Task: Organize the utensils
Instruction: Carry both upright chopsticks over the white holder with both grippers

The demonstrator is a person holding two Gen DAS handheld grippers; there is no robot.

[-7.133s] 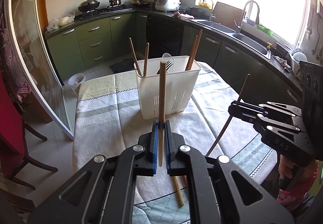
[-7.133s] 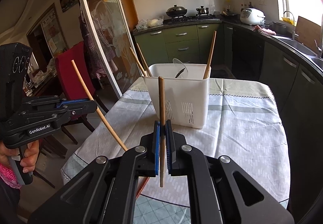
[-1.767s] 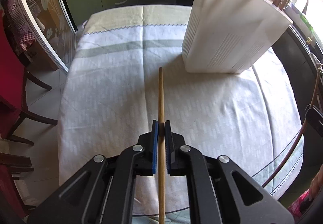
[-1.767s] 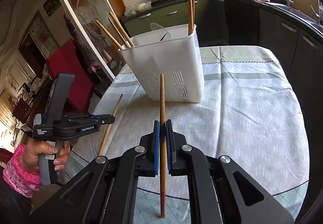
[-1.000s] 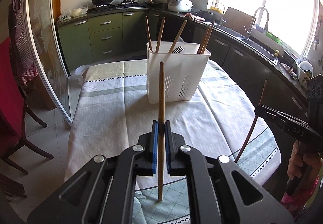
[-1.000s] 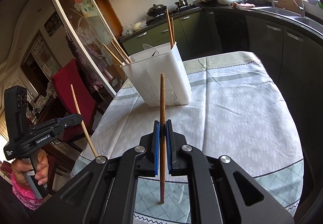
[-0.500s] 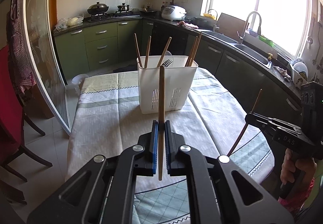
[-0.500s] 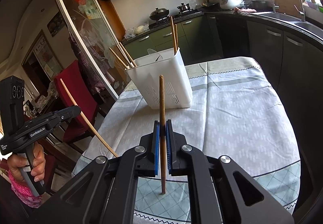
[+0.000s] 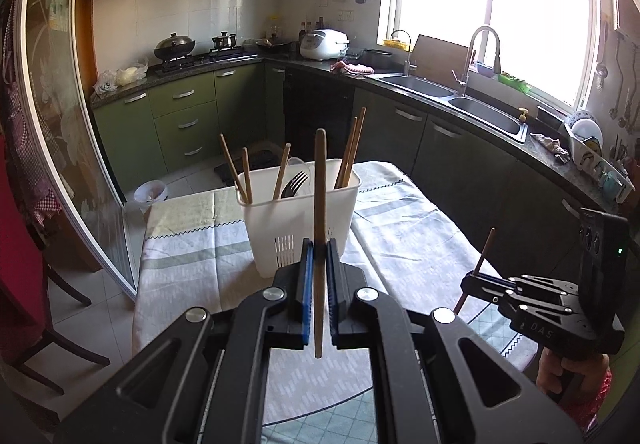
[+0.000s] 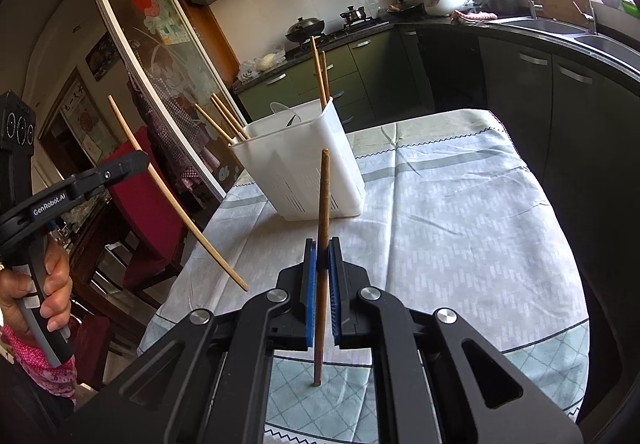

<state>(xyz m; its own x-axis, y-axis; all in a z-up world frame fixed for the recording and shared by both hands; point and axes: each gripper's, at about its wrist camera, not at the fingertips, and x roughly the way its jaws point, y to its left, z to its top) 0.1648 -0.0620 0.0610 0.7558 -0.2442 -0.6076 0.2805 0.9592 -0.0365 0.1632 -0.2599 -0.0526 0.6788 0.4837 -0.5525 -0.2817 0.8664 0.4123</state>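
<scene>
A white utensil holder stands on the table; it also shows in the right wrist view. It holds several wooden chopsticks and a black fork. My left gripper is shut on a chopstick, held upright, short of the holder. My right gripper is shut on a darker chopstick, also short of the holder. Each gripper shows in the other's view: the right at lower right, the left at left, each with its chopstick.
The table carries a pale green and white cloth over a checked cover. A red chair stands by the table's left side. Dark green cabinets and a sink run along the right. A glass sliding door is at left.
Both grippers have tilted upward and drawn slightly nearer the holder, each still shut on its chopstick. The left chopstick now overlaps the holder's rim in view.
</scene>
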